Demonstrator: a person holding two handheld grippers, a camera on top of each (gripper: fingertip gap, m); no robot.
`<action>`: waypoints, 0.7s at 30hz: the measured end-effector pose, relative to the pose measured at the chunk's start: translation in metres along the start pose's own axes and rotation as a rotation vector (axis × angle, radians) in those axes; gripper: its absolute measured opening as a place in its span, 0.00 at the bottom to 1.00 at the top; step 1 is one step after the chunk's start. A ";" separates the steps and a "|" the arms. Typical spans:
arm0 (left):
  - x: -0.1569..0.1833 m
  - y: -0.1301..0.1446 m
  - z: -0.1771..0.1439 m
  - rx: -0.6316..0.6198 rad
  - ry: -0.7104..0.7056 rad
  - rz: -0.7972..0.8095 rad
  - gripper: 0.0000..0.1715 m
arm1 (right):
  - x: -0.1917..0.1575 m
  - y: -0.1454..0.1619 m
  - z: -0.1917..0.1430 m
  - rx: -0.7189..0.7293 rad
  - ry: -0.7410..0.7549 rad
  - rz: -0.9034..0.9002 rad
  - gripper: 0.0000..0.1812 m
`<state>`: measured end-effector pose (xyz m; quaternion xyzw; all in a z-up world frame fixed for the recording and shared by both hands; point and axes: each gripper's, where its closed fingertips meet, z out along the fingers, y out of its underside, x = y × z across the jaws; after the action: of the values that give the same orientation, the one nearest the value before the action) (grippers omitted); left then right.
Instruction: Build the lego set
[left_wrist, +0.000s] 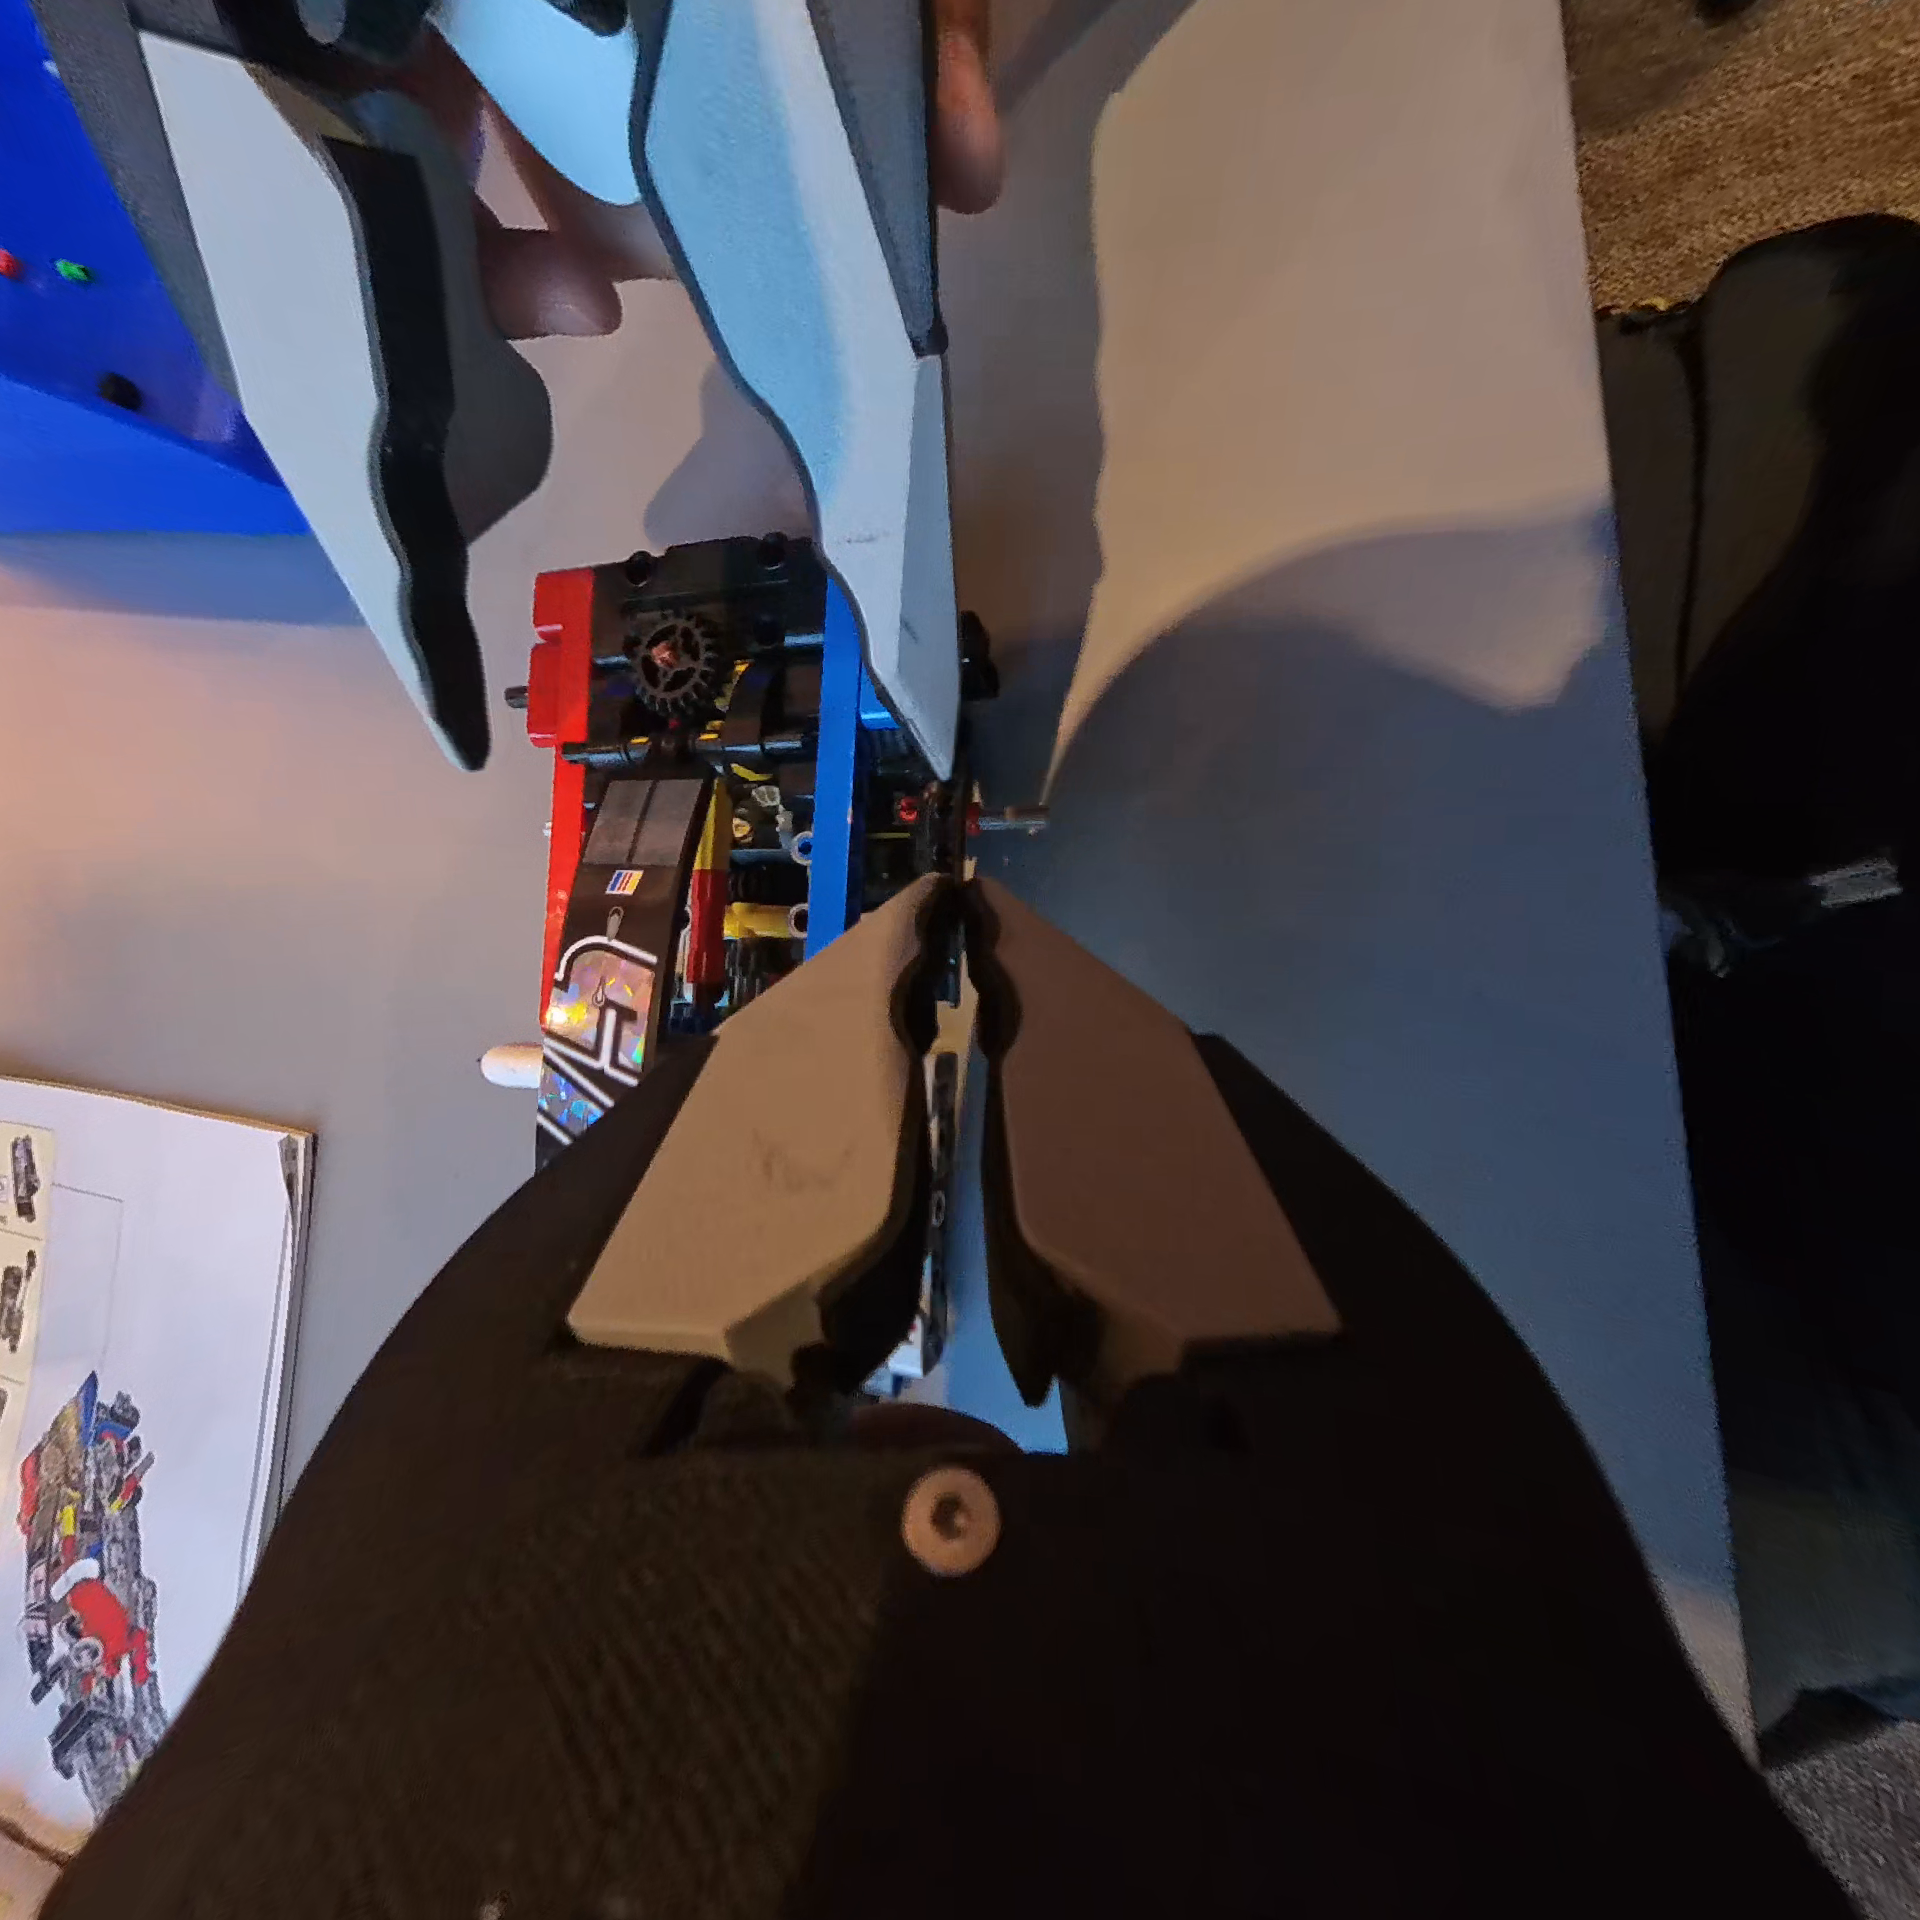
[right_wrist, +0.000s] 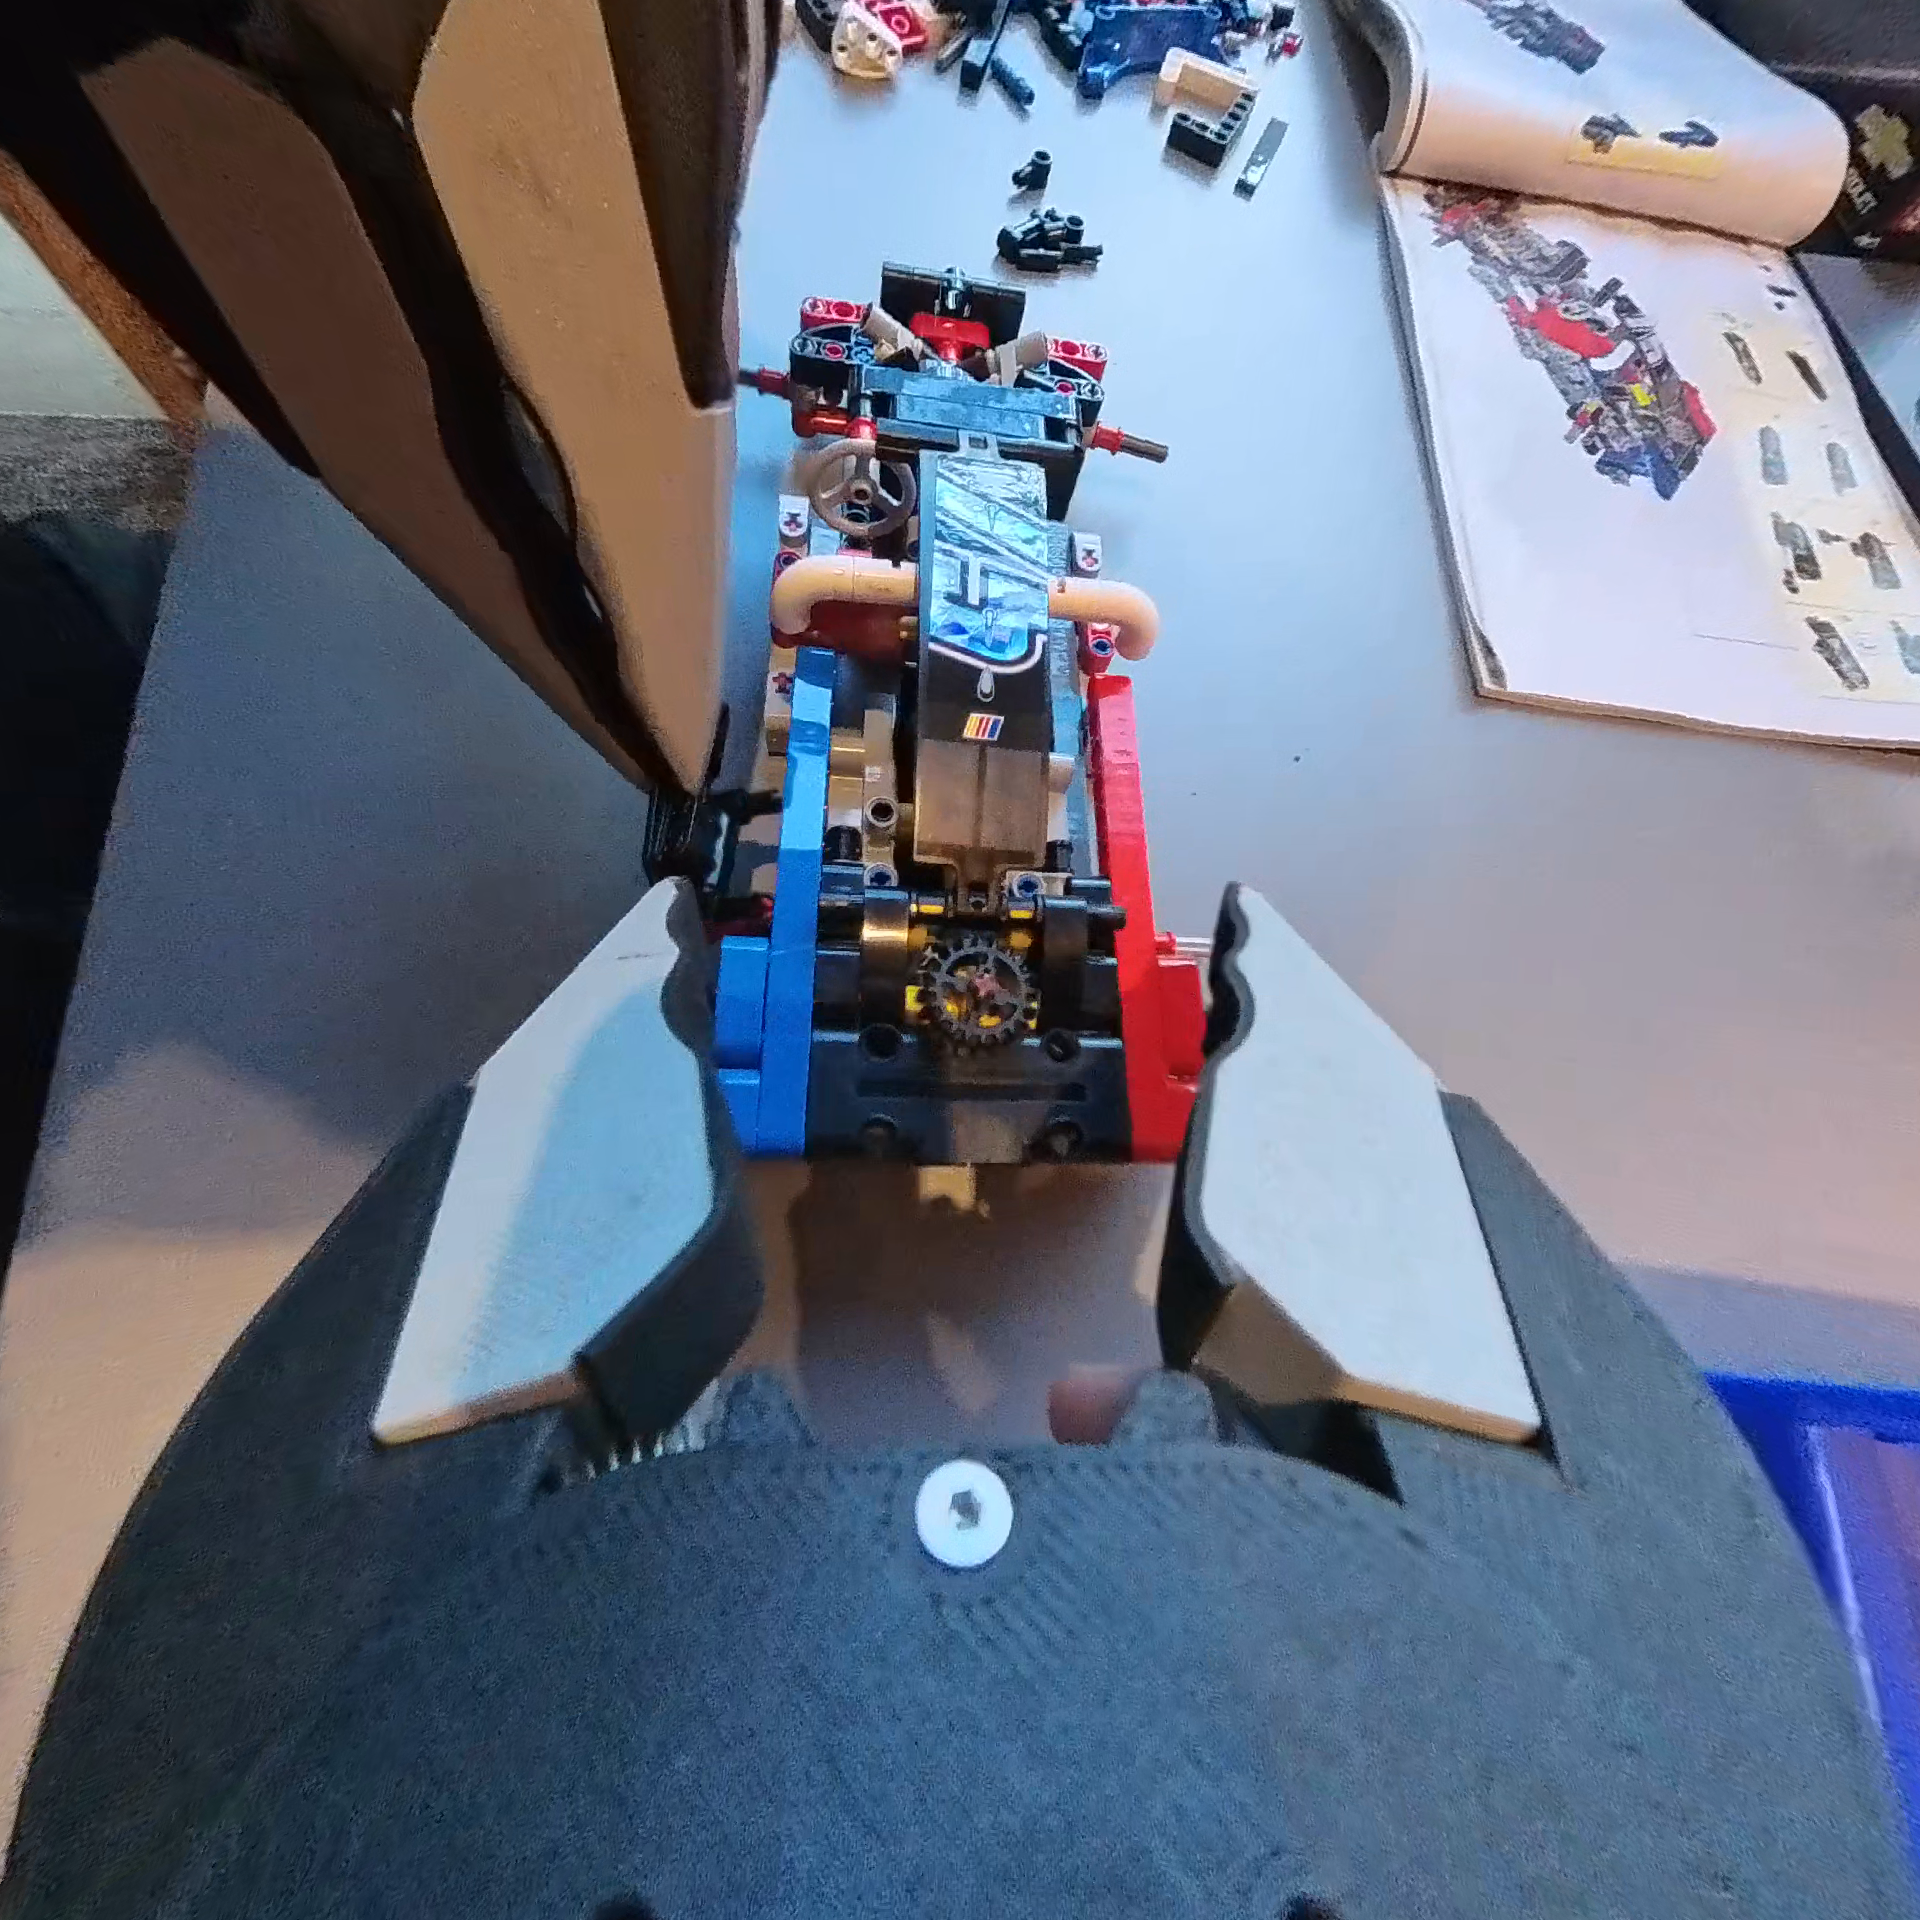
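Lego car chassis (right_wrist: 935, 790) sits mid-tabletop (right_wrist: 1455, 987); right gripper (right_wrist: 951, 987) spread wide, straddling its rear to steady it, while left gripper (left_wrist: 951, 894) pinches a black side piece (left_wrist: 945, 821).

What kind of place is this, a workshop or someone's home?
Probably a home or hobby room: a grey table with a half-built lego vehicle, loose lego pieces, an open instruction booklet, and carpet beyond the edge.
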<state>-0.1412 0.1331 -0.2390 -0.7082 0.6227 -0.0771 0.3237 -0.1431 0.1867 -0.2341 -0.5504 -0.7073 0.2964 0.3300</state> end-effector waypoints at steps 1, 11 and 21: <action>0.000 0.001 0.001 -0.005 0.002 0.005 0.00 | -0.002 0.001 0.000 -0.007 -0.013 -0.003 0.50; -0.002 -0.003 -0.003 -0.012 0.090 -0.037 0.00 | -0.016 -0.004 -0.005 0.019 -0.128 0.004 0.55; -0.004 -0.005 -0.002 -0.059 0.189 -0.140 0.00 | -0.010 0.000 0.008 0.001 -0.044 -0.019 0.53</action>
<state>-0.1394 0.1363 -0.2335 -0.7489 0.6013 -0.1475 0.2364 -0.1476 0.1765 -0.2402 -0.5370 -0.7193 0.3056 0.3176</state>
